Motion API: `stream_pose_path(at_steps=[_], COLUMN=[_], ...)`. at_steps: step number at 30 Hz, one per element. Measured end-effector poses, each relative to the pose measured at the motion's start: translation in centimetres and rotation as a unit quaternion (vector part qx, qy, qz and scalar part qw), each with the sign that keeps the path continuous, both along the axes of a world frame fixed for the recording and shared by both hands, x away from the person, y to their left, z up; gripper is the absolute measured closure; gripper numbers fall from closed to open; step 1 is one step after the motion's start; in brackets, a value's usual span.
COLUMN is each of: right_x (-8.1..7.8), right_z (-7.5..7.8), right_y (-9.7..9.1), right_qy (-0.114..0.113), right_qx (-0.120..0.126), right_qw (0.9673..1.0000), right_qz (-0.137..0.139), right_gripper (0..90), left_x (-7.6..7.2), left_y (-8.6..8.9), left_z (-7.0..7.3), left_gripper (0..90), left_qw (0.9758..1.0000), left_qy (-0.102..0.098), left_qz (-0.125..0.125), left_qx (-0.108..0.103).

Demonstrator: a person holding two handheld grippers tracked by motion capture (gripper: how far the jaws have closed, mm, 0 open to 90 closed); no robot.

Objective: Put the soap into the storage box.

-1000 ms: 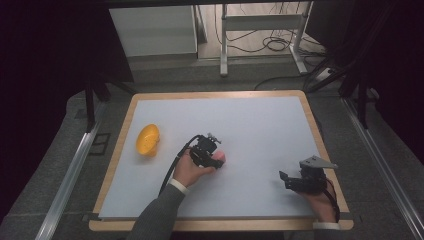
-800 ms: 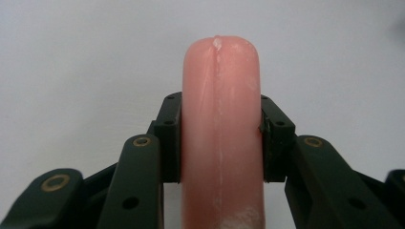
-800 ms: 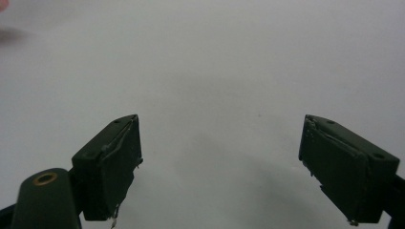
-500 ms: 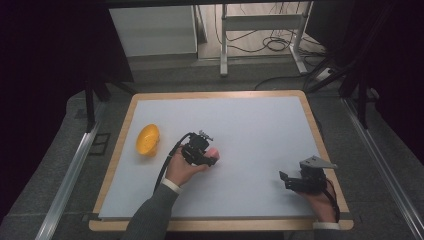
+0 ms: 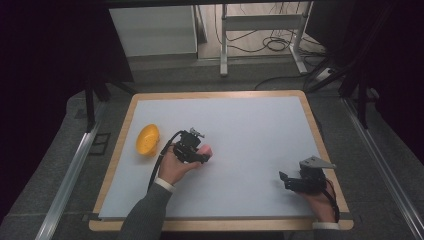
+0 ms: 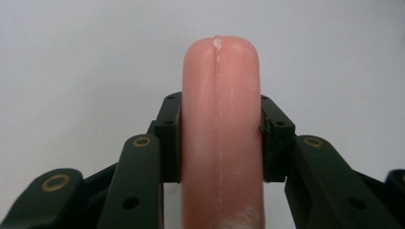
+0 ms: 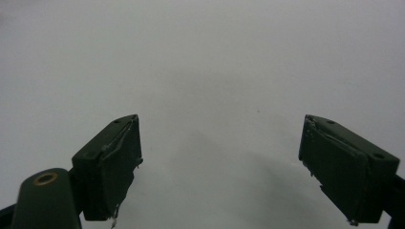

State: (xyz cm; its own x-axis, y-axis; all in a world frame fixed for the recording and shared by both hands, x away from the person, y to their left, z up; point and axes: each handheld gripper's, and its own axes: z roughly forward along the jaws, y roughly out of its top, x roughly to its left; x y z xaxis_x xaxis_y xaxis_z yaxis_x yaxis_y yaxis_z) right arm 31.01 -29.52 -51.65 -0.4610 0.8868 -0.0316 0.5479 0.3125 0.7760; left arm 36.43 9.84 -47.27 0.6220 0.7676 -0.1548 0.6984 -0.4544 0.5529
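A pink sausage-shaped piece (image 6: 220, 138) stands between the two black jaws of my left gripper (image 6: 221, 138), which is shut on it; its rounded end sticks out past the jaws. In the high view the left gripper (image 5: 197, 152) is held over the table's left-middle, with the pink piece (image 5: 206, 150) showing at its right side. An orange bowl (image 5: 147, 139) sits on the white table (image 5: 250, 125) to the left of that hand. My right gripper (image 5: 284, 180) rests near the table's front right corner; its jaws (image 7: 222, 167) stand wide open over bare white surface.
A wooden rim (image 5: 320, 140) frames the white table top. Beyond the far edge stand a white cabinet (image 5: 152, 30) and metal table legs (image 5: 225, 45) with cables on the floor. A metal rail (image 5: 70, 175) runs along the left side.
My left gripper has carried the pink piece leftwards, closer to the orange bowl. The right gripper has stayed put.
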Motion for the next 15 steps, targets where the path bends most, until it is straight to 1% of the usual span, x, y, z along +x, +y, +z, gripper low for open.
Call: stream_pose_path(at_steps=[2,15], right_x=[0.0,0.0], right_z=[0.0,0.0], right_y=[0.1,0.3], right_qy=[0.0,-0.001], right_qx=[-0.001,-0.001], right_qw=[1.0,1.0], right_qz=[0.001,0.004], right_gripper=[14.2,14.2], left_x=[0.0,0.1], left_y=[0.5,1.7], left_z=[0.0,0.5], left_gripper=[60.3,60.3], left_qw=[1.0,0.9999], left_qy=[0.001,-0.005], left_qz=[0.004,0.015], left_qx=[0.0,0.004])
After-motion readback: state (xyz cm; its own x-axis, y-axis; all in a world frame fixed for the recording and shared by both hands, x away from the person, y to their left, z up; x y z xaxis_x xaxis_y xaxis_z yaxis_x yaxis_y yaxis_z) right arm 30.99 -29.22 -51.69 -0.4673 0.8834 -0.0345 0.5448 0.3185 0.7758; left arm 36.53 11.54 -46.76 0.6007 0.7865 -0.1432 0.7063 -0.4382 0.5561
